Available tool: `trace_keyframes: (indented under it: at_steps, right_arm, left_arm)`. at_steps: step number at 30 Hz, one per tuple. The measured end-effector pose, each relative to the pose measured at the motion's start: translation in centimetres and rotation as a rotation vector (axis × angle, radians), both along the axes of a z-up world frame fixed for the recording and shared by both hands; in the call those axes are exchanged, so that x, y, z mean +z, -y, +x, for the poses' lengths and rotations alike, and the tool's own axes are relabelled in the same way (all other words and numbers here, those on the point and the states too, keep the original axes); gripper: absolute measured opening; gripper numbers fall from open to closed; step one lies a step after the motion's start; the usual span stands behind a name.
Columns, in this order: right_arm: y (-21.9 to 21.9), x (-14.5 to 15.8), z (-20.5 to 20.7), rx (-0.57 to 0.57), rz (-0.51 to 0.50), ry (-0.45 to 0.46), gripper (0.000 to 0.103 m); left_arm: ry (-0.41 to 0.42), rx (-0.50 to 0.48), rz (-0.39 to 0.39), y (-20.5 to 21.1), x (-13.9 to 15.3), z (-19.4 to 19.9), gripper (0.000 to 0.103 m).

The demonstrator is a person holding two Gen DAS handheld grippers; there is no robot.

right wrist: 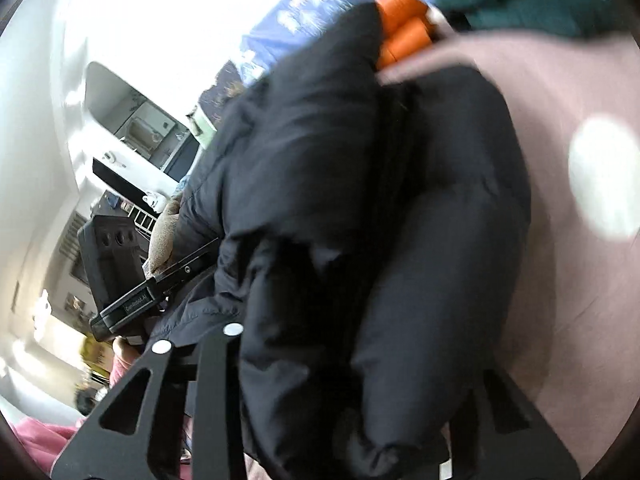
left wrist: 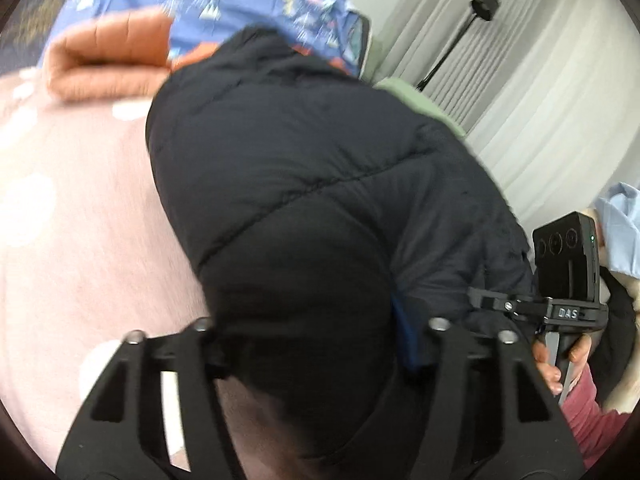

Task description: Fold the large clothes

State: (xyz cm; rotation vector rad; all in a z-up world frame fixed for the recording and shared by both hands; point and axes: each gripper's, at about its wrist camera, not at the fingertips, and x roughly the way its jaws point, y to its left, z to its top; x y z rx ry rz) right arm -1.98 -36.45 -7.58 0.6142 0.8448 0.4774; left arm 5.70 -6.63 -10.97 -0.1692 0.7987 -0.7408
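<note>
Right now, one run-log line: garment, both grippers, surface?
black puffer jacket bunched on pink bedcover | left gripper: jacket between fingers | right gripper: jacket between fingers | orange garment folded behind

A bulky black quilted puffer jacket [right wrist: 320, 200] fills the centre of the right wrist view, bunched into thick padded folds. It lies on a dusty-pink bedcover with large white dots [right wrist: 580, 280]. The right gripper [right wrist: 340, 392] has black slotted fingers [right wrist: 216, 380] standing on either side of the jacket's near end, padding bulging between them; whether the pads press is not visible. At left, the left gripper [right wrist: 132, 300] reaches into the jacket's edge, its tips hidden. Behind the jacket sit an orange padded garment [right wrist: 404, 32], a dark green cloth [right wrist: 532, 8] and a blue patterned sheet [right wrist: 304, 12].
</note>
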Motion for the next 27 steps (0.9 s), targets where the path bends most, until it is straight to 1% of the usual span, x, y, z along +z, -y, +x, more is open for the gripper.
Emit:
trace_keyframes:
  at_steps: [2,4,7,9,13,15,17,19,23,26,27]
  right_arm:
    - [-0.8,2.7,-0.3,0.017,-0.019,0.075,0.031]
    - [-2.0,5.5,-0.5,0.040,-0.048,0.154,0.031]
    - [-3.4,8.5,-0.3,0.071,-0.067,0.241,0.031]
    - [-4.6,10.4,0.4,0.105,-0.073,0.295,0.031]
    - [-8.5,14.3,3.8,0.189,-0.082,0.374,0.031]
    - [-10.3,15.5,5.1,0.229,-0.081,0.409,0.031]
    - [-12.8,17.3,7.8,0.276,-0.068,0.440,0.031]
    - [-15.6,19.0,11.0,0.318,-0.054,0.462,0.031]
    - [-21.4,21.4,16.7,0.389,-0.058,0.482,0.031]
    - [-26.3,22.3,21.7,0.443,-0.057,0.485,0.031]
    - [-27.4,22.3,22.6,0.454,-0.052,0.483,0.031]
  left_arm:
    - [0.069,0.004,-0.008,-0.5,2.2,-0.8,0.054]
    - [0.117,0.012,-0.028,-1.3,4.2,-1.2,0.054]
    - [0.204,0.035,-0.069,-3.4,7.6,-2.0,0.054]
    - [0.252,0.054,-0.079,-4.7,9.2,-2.7,0.055]
    - [0.337,0.120,-0.062,-8.4,12.8,-3.2,0.055]
    - [0.386,0.169,-0.039,-10.7,15.1,-2.9,0.054]
    - [0.437,0.211,-0.011,-12.7,17.1,-2.5,0.055]
    - [0.466,0.257,0.016,-15.4,19.0,-1.4,0.055]
    - [0.489,0.358,0.071,-19.9,22.0,1.3,0.055]
    - [0.493,0.433,0.116,-23.4,23.3,4.0,0.055]
    - [0.490,0.452,0.123,-24.8,23.4,4.7,0.055]
